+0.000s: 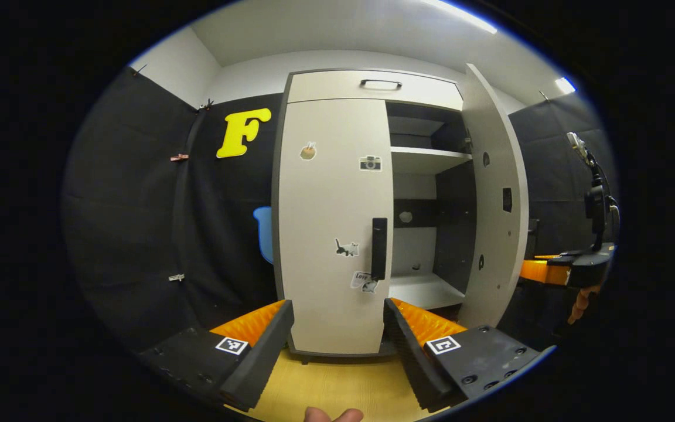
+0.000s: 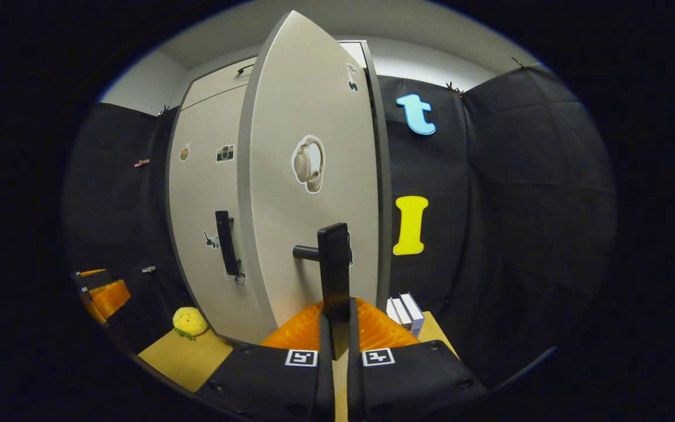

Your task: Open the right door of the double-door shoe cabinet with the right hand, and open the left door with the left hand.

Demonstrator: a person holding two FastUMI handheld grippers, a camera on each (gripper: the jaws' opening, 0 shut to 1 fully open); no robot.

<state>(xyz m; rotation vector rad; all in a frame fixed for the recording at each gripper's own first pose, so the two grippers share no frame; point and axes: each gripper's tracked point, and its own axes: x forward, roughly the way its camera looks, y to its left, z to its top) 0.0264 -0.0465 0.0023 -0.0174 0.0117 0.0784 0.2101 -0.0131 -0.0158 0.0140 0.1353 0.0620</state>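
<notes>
In the left gripper view, the left gripper (image 1: 337, 340) is sitting at six o'clock with its jaws spread wide and holding nothing. The left door (image 1: 331, 228) of the shoe cabinet (image 1: 372, 85) is filling the centre, shut, with its dark upright left handle (image 1: 379, 248) just right of centre, at about five o'clock from the middle. At three o'clock the right door (image 1: 498, 193) is standing swung out, baring the shelves (image 1: 428, 155) inside. At the far three o'clock edge, the other gripper is showing beside that door.

In the right gripper view, the right gripper (image 2: 337, 328) is at six o'clock, its jaws closed tight on the lower end of the right handle (image 2: 334, 266), which is rising toward the centre. The right door is angling out across twelve o'clock. The closed left door is lying at nine o'clock.

The right door appears to be opened, so that half of the task looks done or nearly so. Next, the left gripper is needing to move forward, bring its open jaws around the left handle, close, and pull the door outward to the left.
</notes>
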